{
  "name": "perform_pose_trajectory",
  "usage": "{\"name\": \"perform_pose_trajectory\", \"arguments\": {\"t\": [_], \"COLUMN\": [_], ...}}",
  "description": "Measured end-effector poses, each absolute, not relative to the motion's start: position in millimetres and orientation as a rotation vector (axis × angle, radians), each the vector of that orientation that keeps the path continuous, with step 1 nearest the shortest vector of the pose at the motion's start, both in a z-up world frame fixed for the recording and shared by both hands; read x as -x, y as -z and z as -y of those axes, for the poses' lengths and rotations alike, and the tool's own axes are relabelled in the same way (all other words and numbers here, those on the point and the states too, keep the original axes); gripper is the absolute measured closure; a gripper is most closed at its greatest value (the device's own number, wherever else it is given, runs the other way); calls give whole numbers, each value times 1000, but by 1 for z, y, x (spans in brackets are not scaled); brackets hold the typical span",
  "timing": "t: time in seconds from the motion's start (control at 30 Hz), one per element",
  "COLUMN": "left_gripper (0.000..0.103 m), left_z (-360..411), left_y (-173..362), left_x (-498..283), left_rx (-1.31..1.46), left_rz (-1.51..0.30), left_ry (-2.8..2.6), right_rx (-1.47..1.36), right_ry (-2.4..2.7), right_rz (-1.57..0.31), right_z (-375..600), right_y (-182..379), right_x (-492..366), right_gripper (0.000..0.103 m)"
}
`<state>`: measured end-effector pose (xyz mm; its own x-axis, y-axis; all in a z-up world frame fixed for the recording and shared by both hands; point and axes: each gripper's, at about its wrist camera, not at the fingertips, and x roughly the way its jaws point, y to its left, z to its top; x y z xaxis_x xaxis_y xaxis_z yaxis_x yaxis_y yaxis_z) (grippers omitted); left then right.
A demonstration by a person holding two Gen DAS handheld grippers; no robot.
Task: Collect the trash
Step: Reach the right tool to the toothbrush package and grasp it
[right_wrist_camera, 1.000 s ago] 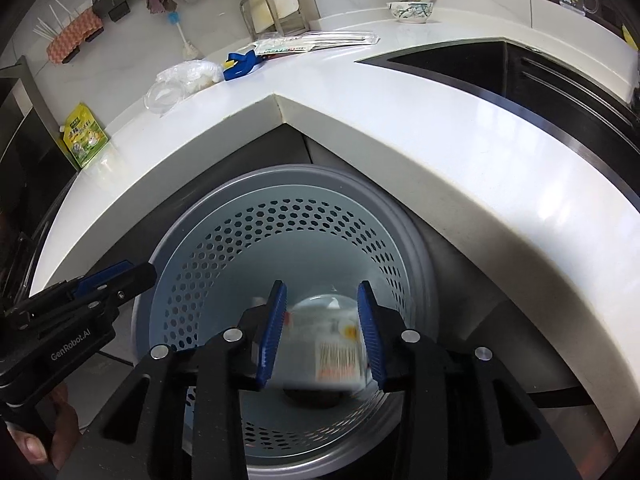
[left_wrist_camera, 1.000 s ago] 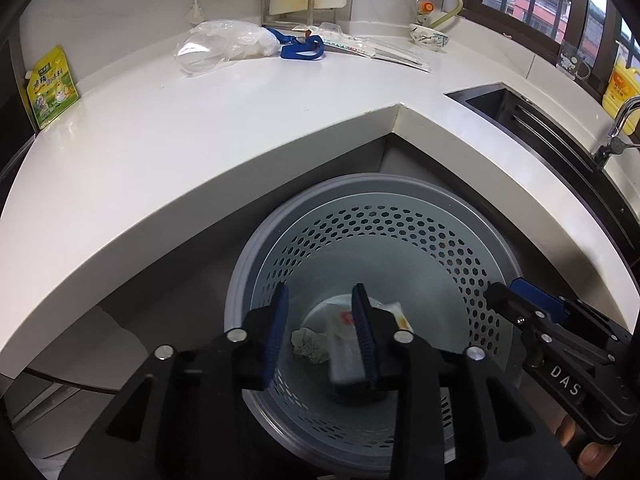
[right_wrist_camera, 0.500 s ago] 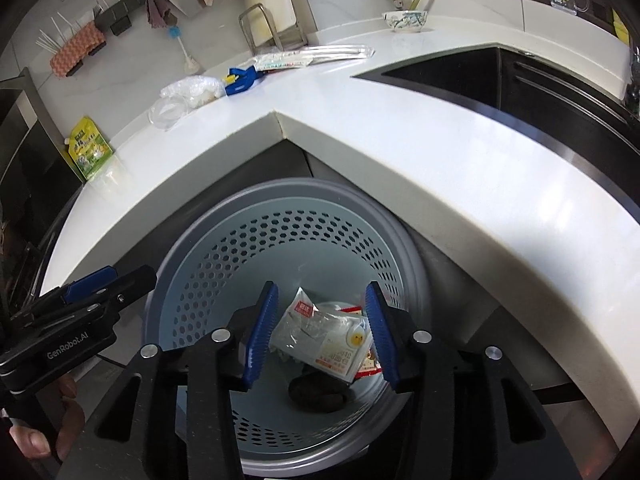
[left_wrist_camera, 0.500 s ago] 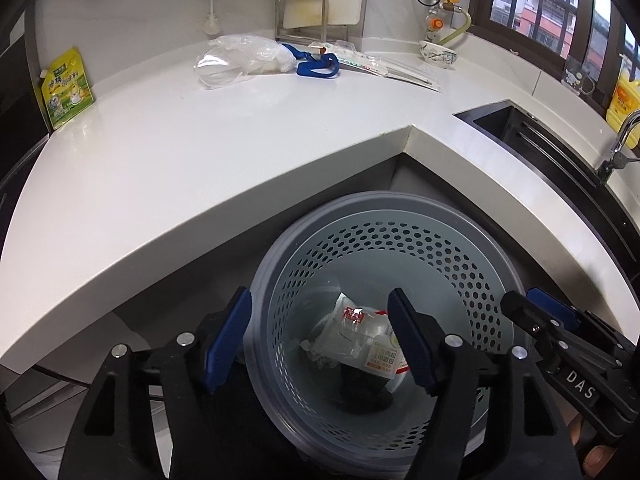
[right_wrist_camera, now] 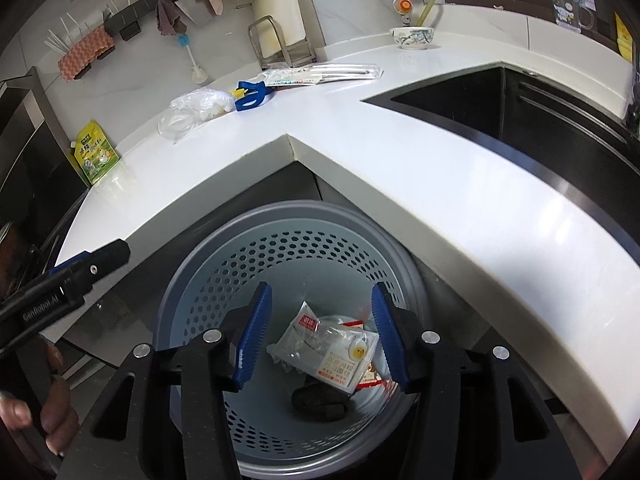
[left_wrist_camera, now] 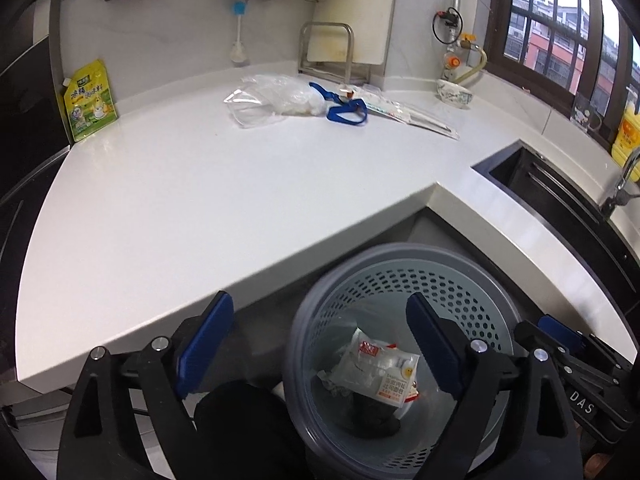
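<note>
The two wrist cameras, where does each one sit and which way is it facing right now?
Left wrist: sits on the left gripper, looking down past its opening, empty fingers at the bin below the counter; the right gripper shows at right.
Right wrist: sits on the right gripper, looking down into the bin; its fingers are opening and empty; the left gripper and a hand show at left.
Both see the wrapper in the bin, the counter and the sink.
</note>
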<state>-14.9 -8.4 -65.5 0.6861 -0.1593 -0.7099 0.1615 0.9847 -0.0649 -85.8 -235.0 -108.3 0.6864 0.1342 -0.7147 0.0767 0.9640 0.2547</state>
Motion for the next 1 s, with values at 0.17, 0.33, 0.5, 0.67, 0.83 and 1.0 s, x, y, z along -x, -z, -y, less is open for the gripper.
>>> {"name": "perform_pose_trajectory", "arguments": {"t": [0.17, 0.33, 0.5, 0.67, 0.83, 1.0], "left_gripper": [13, 11, 8, 7, 7, 7], "left_z": [-6, -25, -46, -62, -68, -68], "left_y": [48, 24, 7, 9, 18, 31], "left_x": [-1, -30, -69, -121, -164, -195], "left_rx": [12, 27, 32, 39, 35, 37], "left_rz": [-757, -705, -651, -663, -696, -739], "left_ry": [163, 123, 41, -13, -46, -43], "right_rx": [-226, -138, -82, -19, 77, 124], "right_ry": [-55, -88, -118, -157, -240, -286], "right_rz": [-745, -685, -692, -703, -735, -779], "right_z": [235, 240, 244, 245, 242, 247], "right_y": [81, 46, 30, 23, 22, 27], "right_x": [75, 41, -13, -71, -134, -197], "right_gripper": [46, 43, 37, 28, 28, 28]}}
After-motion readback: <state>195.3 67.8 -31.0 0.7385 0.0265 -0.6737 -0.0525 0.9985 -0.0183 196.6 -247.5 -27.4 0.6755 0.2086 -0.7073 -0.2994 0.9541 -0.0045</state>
